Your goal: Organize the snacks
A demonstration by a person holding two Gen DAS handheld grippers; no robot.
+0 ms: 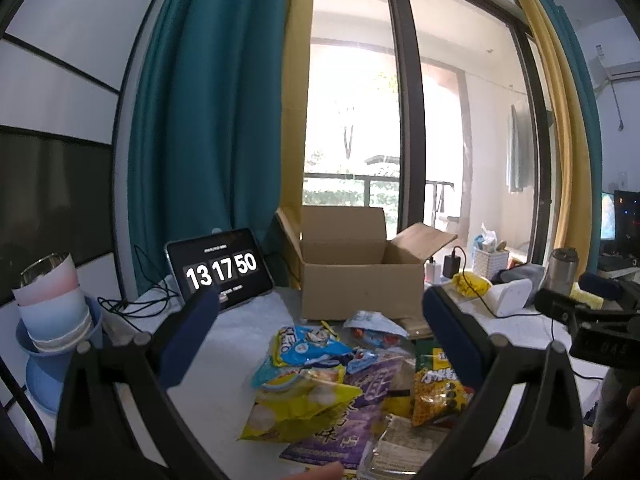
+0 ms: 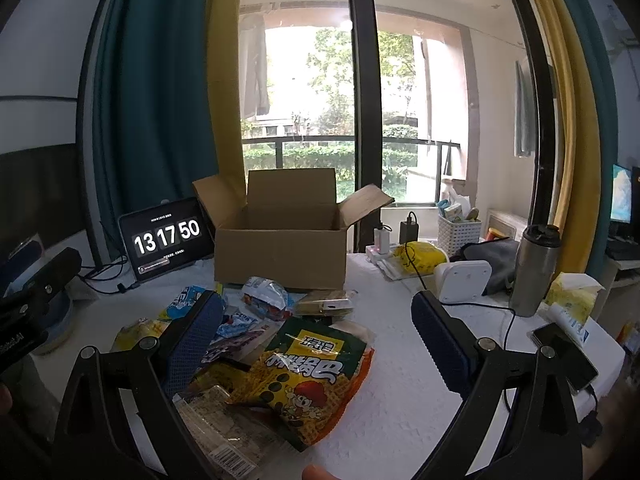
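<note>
A pile of snack bags lies on the white table in front of an open, empty cardboard box [image 1: 360, 276] [image 2: 280, 240]. In the left wrist view I see a blue Oreo bag [image 1: 308, 346], a yellow bag [image 1: 296, 404], a purple bag [image 1: 352, 416] and an orange-green crisps bag [image 1: 436, 392]. The crisps bag [image 2: 308, 380] lies nearest in the right wrist view, beside a clear tray pack [image 2: 216, 428]. My left gripper [image 1: 320, 312] is open above the pile. My right gripper [image 2: 316, 312] is open above the crisps bag. Both are empty.
A tablet clock [image 1: 220, 270] [image 2: 168, 240] stands left of the box. Stacked cups and bowls [image 1: 52, 320] sit far left. At the right are a steel tumbler [image 2: 536, 268], a white device [image 2: 464, 280], chargers with cables, a white basket [image 2: 458, 232], tissues [image 2: 572, 292] and a phone [image 2: 568, 356].
</note>
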